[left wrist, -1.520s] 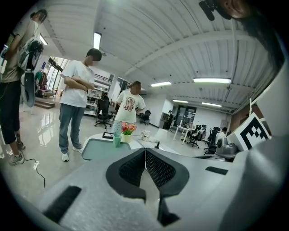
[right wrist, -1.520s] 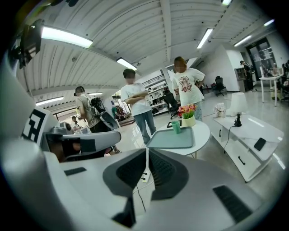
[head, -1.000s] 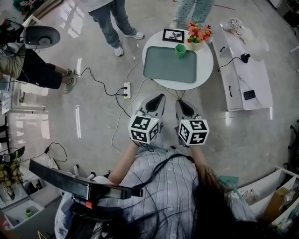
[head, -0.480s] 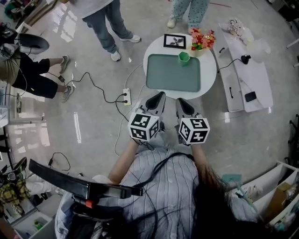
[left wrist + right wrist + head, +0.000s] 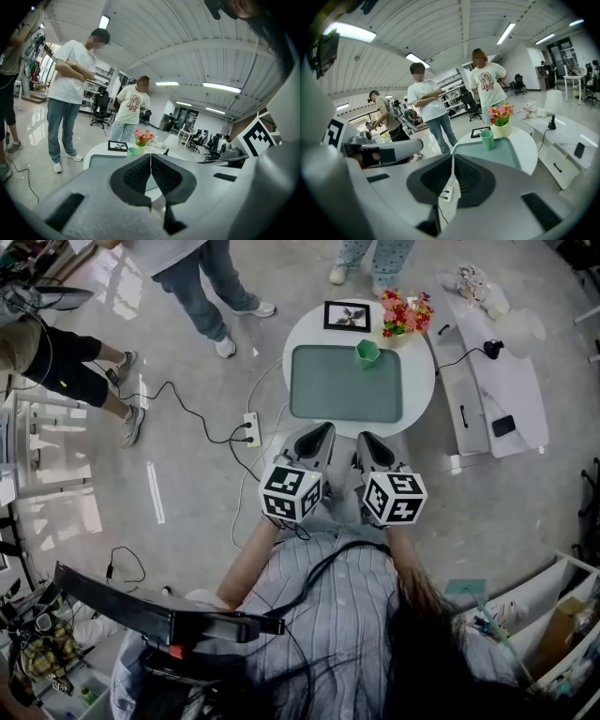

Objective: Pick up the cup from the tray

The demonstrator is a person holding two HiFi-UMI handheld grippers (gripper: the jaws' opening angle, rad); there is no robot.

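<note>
In the head view the top edge cuts off the person in jeans (image 5: 192, 277) and the person in patterned trousers (image 5: 375, 257) beyond the round table's (image 5: 419, 381) far edge. The left edge cuts a third person (image 5: 56, 357). The framed picture's (image 5: 348, 315) image is too small to tell. In the left gripper view, the left gripper (image 5: 150, 158) hides the cup's (image 5: 133, 151) base and most of the tray (image 5: 97, 160).

The tray (image 5: 342, 390) looked like smooth matt plastic, the cup (image 5: 367, 352) on it likewise (as far as could be told). The bench (image 5: 419, 381) under the tray was smooth, the floor (image 5: 187, 502) around it glossy. Left gripper (image 5: 322, 432) and right gripper (image 5: 366, 438) had matt grey shells, ribbed black jaws.
</note>
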